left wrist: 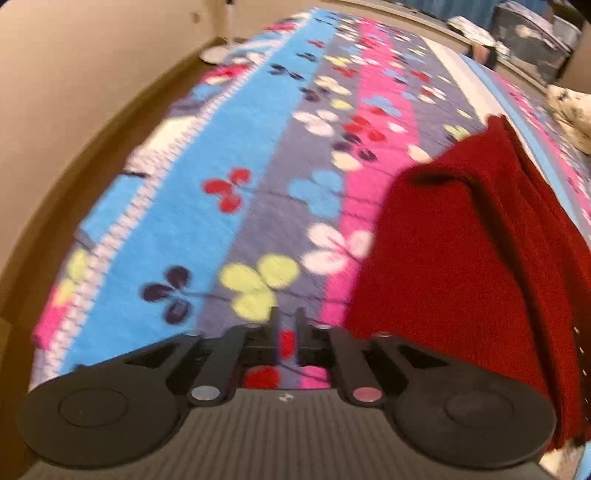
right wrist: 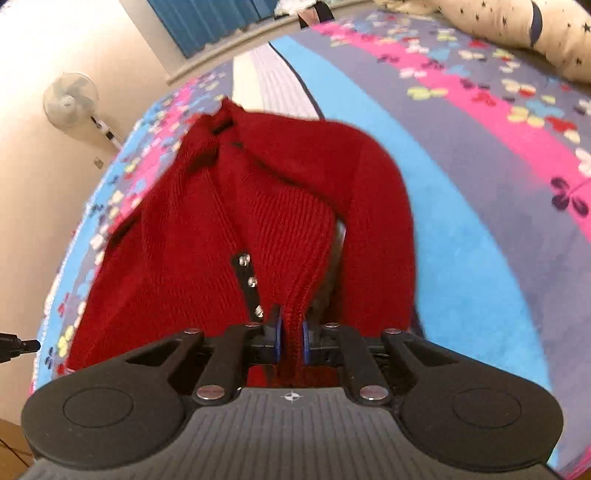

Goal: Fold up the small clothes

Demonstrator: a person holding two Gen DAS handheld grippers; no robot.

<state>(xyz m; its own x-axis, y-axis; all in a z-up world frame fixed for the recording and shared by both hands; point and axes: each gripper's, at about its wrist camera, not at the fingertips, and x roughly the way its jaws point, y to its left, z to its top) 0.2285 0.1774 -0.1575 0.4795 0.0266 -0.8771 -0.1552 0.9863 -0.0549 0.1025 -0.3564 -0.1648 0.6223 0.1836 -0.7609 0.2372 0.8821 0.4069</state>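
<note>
Red ribbed knit cardigan (right wrist: 229,206), studded placket, edge pinched in right fingers (right wrist: 284,332); left fingers (left wrist: 275,325) slightly apart, empty.

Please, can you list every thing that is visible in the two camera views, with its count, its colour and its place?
knitted cardigan: one, dark red with small silver studs, lying on the blanket, one edge lifted
blanket: one, blue, grey and pink stripes with flowers, covering the bed
pillow: one, cream with dark stars, far right on the bed
standing fan: one, white, by the wall at the left
curtain: one, blue, at the far wall
left gripper: one, black, nothing between its fingers
right gripper: one, black with blue pads, clamped on the cardigan's edge
</note>
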